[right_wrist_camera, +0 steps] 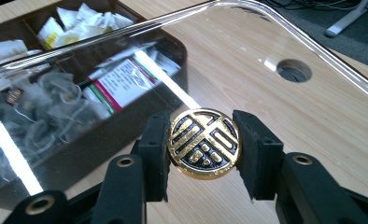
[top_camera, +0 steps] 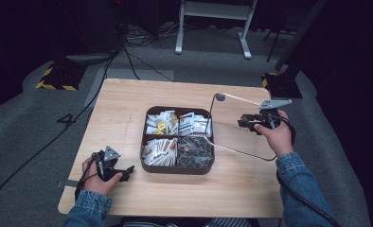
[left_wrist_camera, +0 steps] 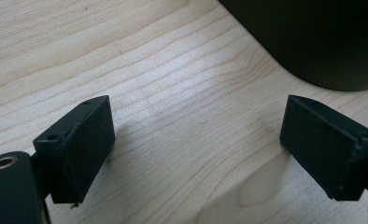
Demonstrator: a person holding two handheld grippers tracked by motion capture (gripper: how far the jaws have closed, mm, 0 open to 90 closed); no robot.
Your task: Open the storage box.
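Right hand-held gripper point(right_wrist_camera: 203, 144) is clenched on the gold knob point(right_wrist_camera: 204, 142) of the clear lid point(right_wrist_camera: 247, 56), rigid, slippery, probably fragile, above the counter's point(top_camera: 128, 99) right edge.

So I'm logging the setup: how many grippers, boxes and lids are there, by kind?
Grippers: 2, the left gripper open, the right gripper shut on the lid's gold knob
Four-compartment box: 1
Clear lid: 1
Total: 4
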